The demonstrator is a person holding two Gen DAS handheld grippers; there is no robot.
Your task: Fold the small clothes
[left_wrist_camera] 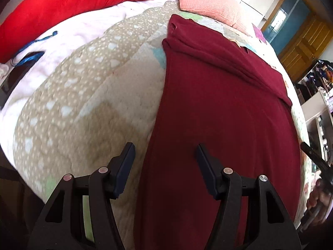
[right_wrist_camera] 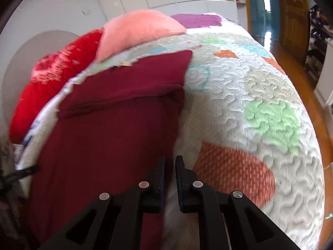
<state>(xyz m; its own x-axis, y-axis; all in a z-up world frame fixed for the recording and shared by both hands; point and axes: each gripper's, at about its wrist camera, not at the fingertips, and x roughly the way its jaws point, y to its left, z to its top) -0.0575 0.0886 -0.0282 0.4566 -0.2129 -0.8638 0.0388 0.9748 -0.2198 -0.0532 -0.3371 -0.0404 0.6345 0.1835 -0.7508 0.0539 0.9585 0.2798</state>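
A dark red garment (left_wrist_camera: 218, 114) lies flat and long on the quilted bed, with a folded-over part at its far end. My left gripper (left_wrist_camera: 164, 152) is open above the garment's near left edge, holding nothing. In the right wrist view the garment (right_wrist_camera: 108, 125) fills the left half. My right gripper (right_wrist_camera: 170, 162) is nearly shut, with a narrow gap, over the garment's right edge; I cannot tell whether it pinches cloth.
The patchwork quilt (right_wrist_camera: 260, 108) covers the bed. A red pillow (left_wrist_camera: 72, 6) and a pink pillow (left_wrist_camera: 208, 2) lie at the far side. A phone with a blue cable (left_wrist_camera: 22, 62) lies at the left. Wooden floor and shelves (right_wrist_camera: 318, 48) are at the right.
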